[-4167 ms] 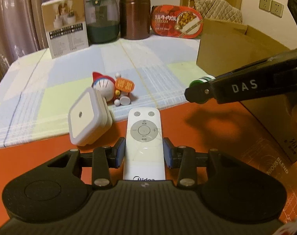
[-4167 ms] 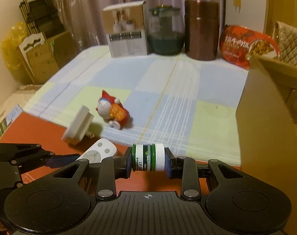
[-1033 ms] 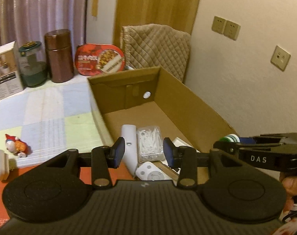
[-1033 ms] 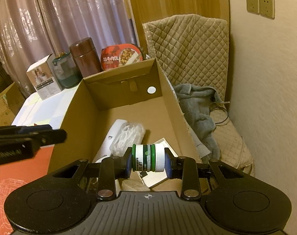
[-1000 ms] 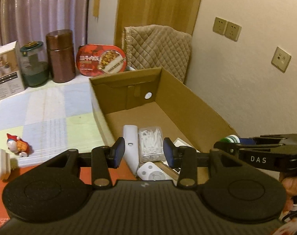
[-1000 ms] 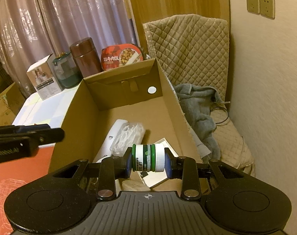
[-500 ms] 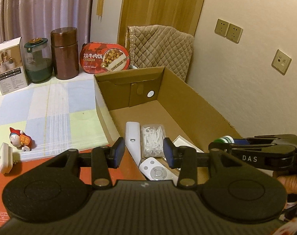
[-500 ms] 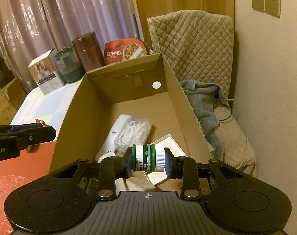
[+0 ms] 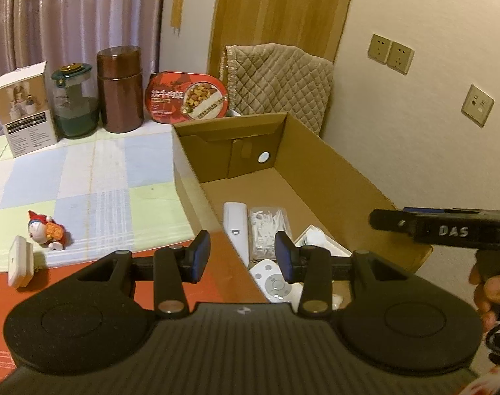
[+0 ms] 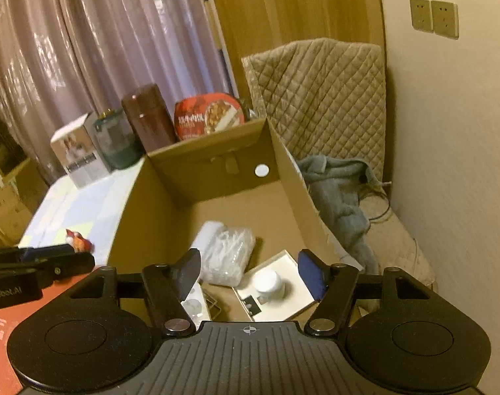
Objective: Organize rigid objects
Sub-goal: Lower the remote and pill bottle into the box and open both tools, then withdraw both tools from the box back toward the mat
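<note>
The right gripper hangs over the cardboard box, its jaws just having swung apart with nothing between them; the small white-capped bottle lies on a white packet on the box floor at six o'clock. "DAS" is printed on that gripper's side. The left gripper holds its fingers slightly apart on nothing. Inside the box lie two white remotes and a clear bag. At twelve o'clock behind it stands a red meal tray with Chinese lettering.
</note>
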{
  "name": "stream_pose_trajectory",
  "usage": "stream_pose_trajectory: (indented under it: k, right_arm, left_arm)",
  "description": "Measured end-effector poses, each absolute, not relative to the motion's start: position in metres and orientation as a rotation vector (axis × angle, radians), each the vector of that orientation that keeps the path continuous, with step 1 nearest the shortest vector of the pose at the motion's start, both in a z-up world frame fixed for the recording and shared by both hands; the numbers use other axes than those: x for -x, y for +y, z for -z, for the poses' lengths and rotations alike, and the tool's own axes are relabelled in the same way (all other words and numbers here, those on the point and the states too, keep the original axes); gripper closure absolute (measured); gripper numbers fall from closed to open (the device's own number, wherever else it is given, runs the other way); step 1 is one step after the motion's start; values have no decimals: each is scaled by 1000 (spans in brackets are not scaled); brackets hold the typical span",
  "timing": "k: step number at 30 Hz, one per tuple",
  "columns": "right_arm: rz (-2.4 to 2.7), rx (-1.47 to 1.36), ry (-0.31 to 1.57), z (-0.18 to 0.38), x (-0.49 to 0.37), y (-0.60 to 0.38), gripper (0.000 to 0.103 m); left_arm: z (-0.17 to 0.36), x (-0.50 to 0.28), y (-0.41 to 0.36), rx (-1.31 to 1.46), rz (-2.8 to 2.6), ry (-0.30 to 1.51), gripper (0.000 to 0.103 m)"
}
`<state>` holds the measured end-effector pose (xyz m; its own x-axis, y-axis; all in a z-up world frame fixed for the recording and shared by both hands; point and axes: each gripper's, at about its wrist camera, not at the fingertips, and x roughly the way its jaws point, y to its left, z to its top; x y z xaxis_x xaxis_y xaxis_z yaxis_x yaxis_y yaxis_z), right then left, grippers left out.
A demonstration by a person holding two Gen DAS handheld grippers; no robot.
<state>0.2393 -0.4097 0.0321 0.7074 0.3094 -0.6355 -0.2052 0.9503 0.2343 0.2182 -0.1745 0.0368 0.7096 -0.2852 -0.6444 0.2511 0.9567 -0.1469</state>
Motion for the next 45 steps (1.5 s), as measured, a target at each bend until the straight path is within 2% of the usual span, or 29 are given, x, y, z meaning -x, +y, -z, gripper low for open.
stream_pose_trajectory:
  k: [19,45]
  right_arm:
    - [-293,-179,680,-77,-195,-390,40]
    - [-546,-77,679,-81,-155,-250,40]
  left_arm:
    - [-61,-171,-113,98,211,679,63]
    - [-39,-107,35,194,-21,713,56]
